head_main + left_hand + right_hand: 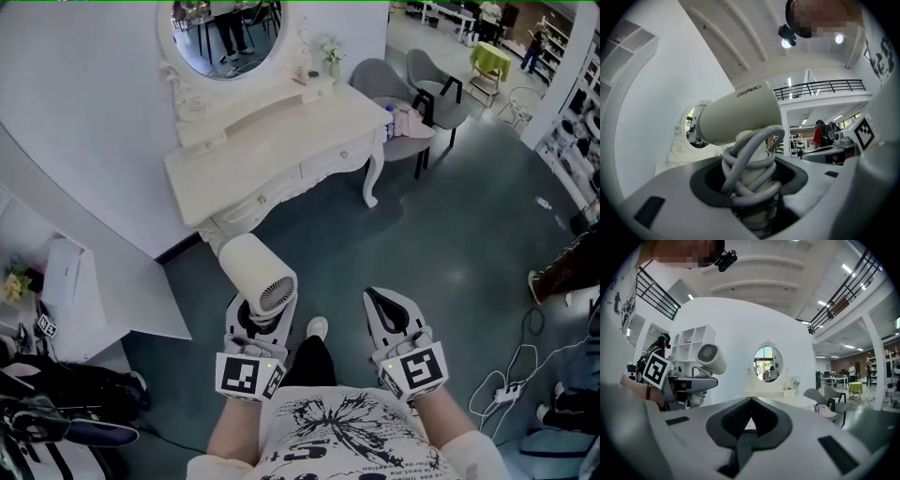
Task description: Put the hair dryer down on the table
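Hair dryer, cream-coloured, stands with its handle down between the fingers of the left gripper, which are closed on the handle from both sides while set fairly wide apart; the barrel rises above them and tilts up and away from the person, in the air above the floor, well short of the counter. The left gripper view alone shows a grey cord wound in loops round the handle where the fingers meet it, and dark lettering along the barrel. The head view shows the round grille at the barrel's rear, facing the person; the right gripper view shows the same grille from the side, with the left gripper beneath it. The right gripper hangs just beside the left, its fingers together with nothing between them. The white counter lies ahead of both grippers, its curved front edge toward the person and an oval mirror behind it. Grey chairs stand at its right end, a white shelf unit is at the left, and dark floor spreads between.
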### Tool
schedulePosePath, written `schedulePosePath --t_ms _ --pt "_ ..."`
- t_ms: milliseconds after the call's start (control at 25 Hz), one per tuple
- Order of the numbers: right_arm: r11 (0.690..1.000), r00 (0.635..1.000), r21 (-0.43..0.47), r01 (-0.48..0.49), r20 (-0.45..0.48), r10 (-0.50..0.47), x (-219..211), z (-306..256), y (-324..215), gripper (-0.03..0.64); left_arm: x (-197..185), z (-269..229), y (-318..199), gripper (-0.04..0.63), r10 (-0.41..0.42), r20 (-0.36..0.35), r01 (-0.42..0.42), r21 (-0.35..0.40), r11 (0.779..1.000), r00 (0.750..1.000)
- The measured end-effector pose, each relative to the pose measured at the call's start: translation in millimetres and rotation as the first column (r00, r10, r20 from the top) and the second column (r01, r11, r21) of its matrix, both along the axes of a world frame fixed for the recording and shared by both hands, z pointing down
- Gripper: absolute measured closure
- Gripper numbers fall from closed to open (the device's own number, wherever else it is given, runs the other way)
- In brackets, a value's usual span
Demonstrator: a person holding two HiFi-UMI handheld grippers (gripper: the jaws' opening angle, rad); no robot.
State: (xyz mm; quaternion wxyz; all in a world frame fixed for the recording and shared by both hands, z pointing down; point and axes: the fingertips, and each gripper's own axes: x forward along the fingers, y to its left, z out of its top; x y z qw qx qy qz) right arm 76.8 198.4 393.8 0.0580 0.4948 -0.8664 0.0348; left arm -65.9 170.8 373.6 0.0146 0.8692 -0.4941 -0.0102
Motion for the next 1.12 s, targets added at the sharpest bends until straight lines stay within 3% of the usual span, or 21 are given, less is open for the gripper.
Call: schedulePosePath --t_ms 240,560,880,1120 --pt "0.999 0.999 -0.01 -0.036 -0.022 0.036 -16 1 -85 0.606 -16 -2 -94 0.354 0.027 -0.035 -0.027 0.005 1.0 0.999" --pt "0.996 0.997 -0.023 -0.081 -0.023 0.08 -41 -8 -193 0.606 -39 -16 -204 0.354 0.069 -0.027 -0.069 0.029 0.997 0.997" --pt "0.996 0.996 -0.048 -0.07 -0.052 0.067 -57 -3 -262 0.606 -52 -8 -268 0.354 0.073 -0.048 -0.074 -0.007 0.997 0.996" --pt "0.997 0.999 -0.064 -0.035 -0.043 0.032 -54 7 -301 0.606 -50 4 -295 0.354 0.041 -0.017 -0.041 -0.025 0.999 0.999"
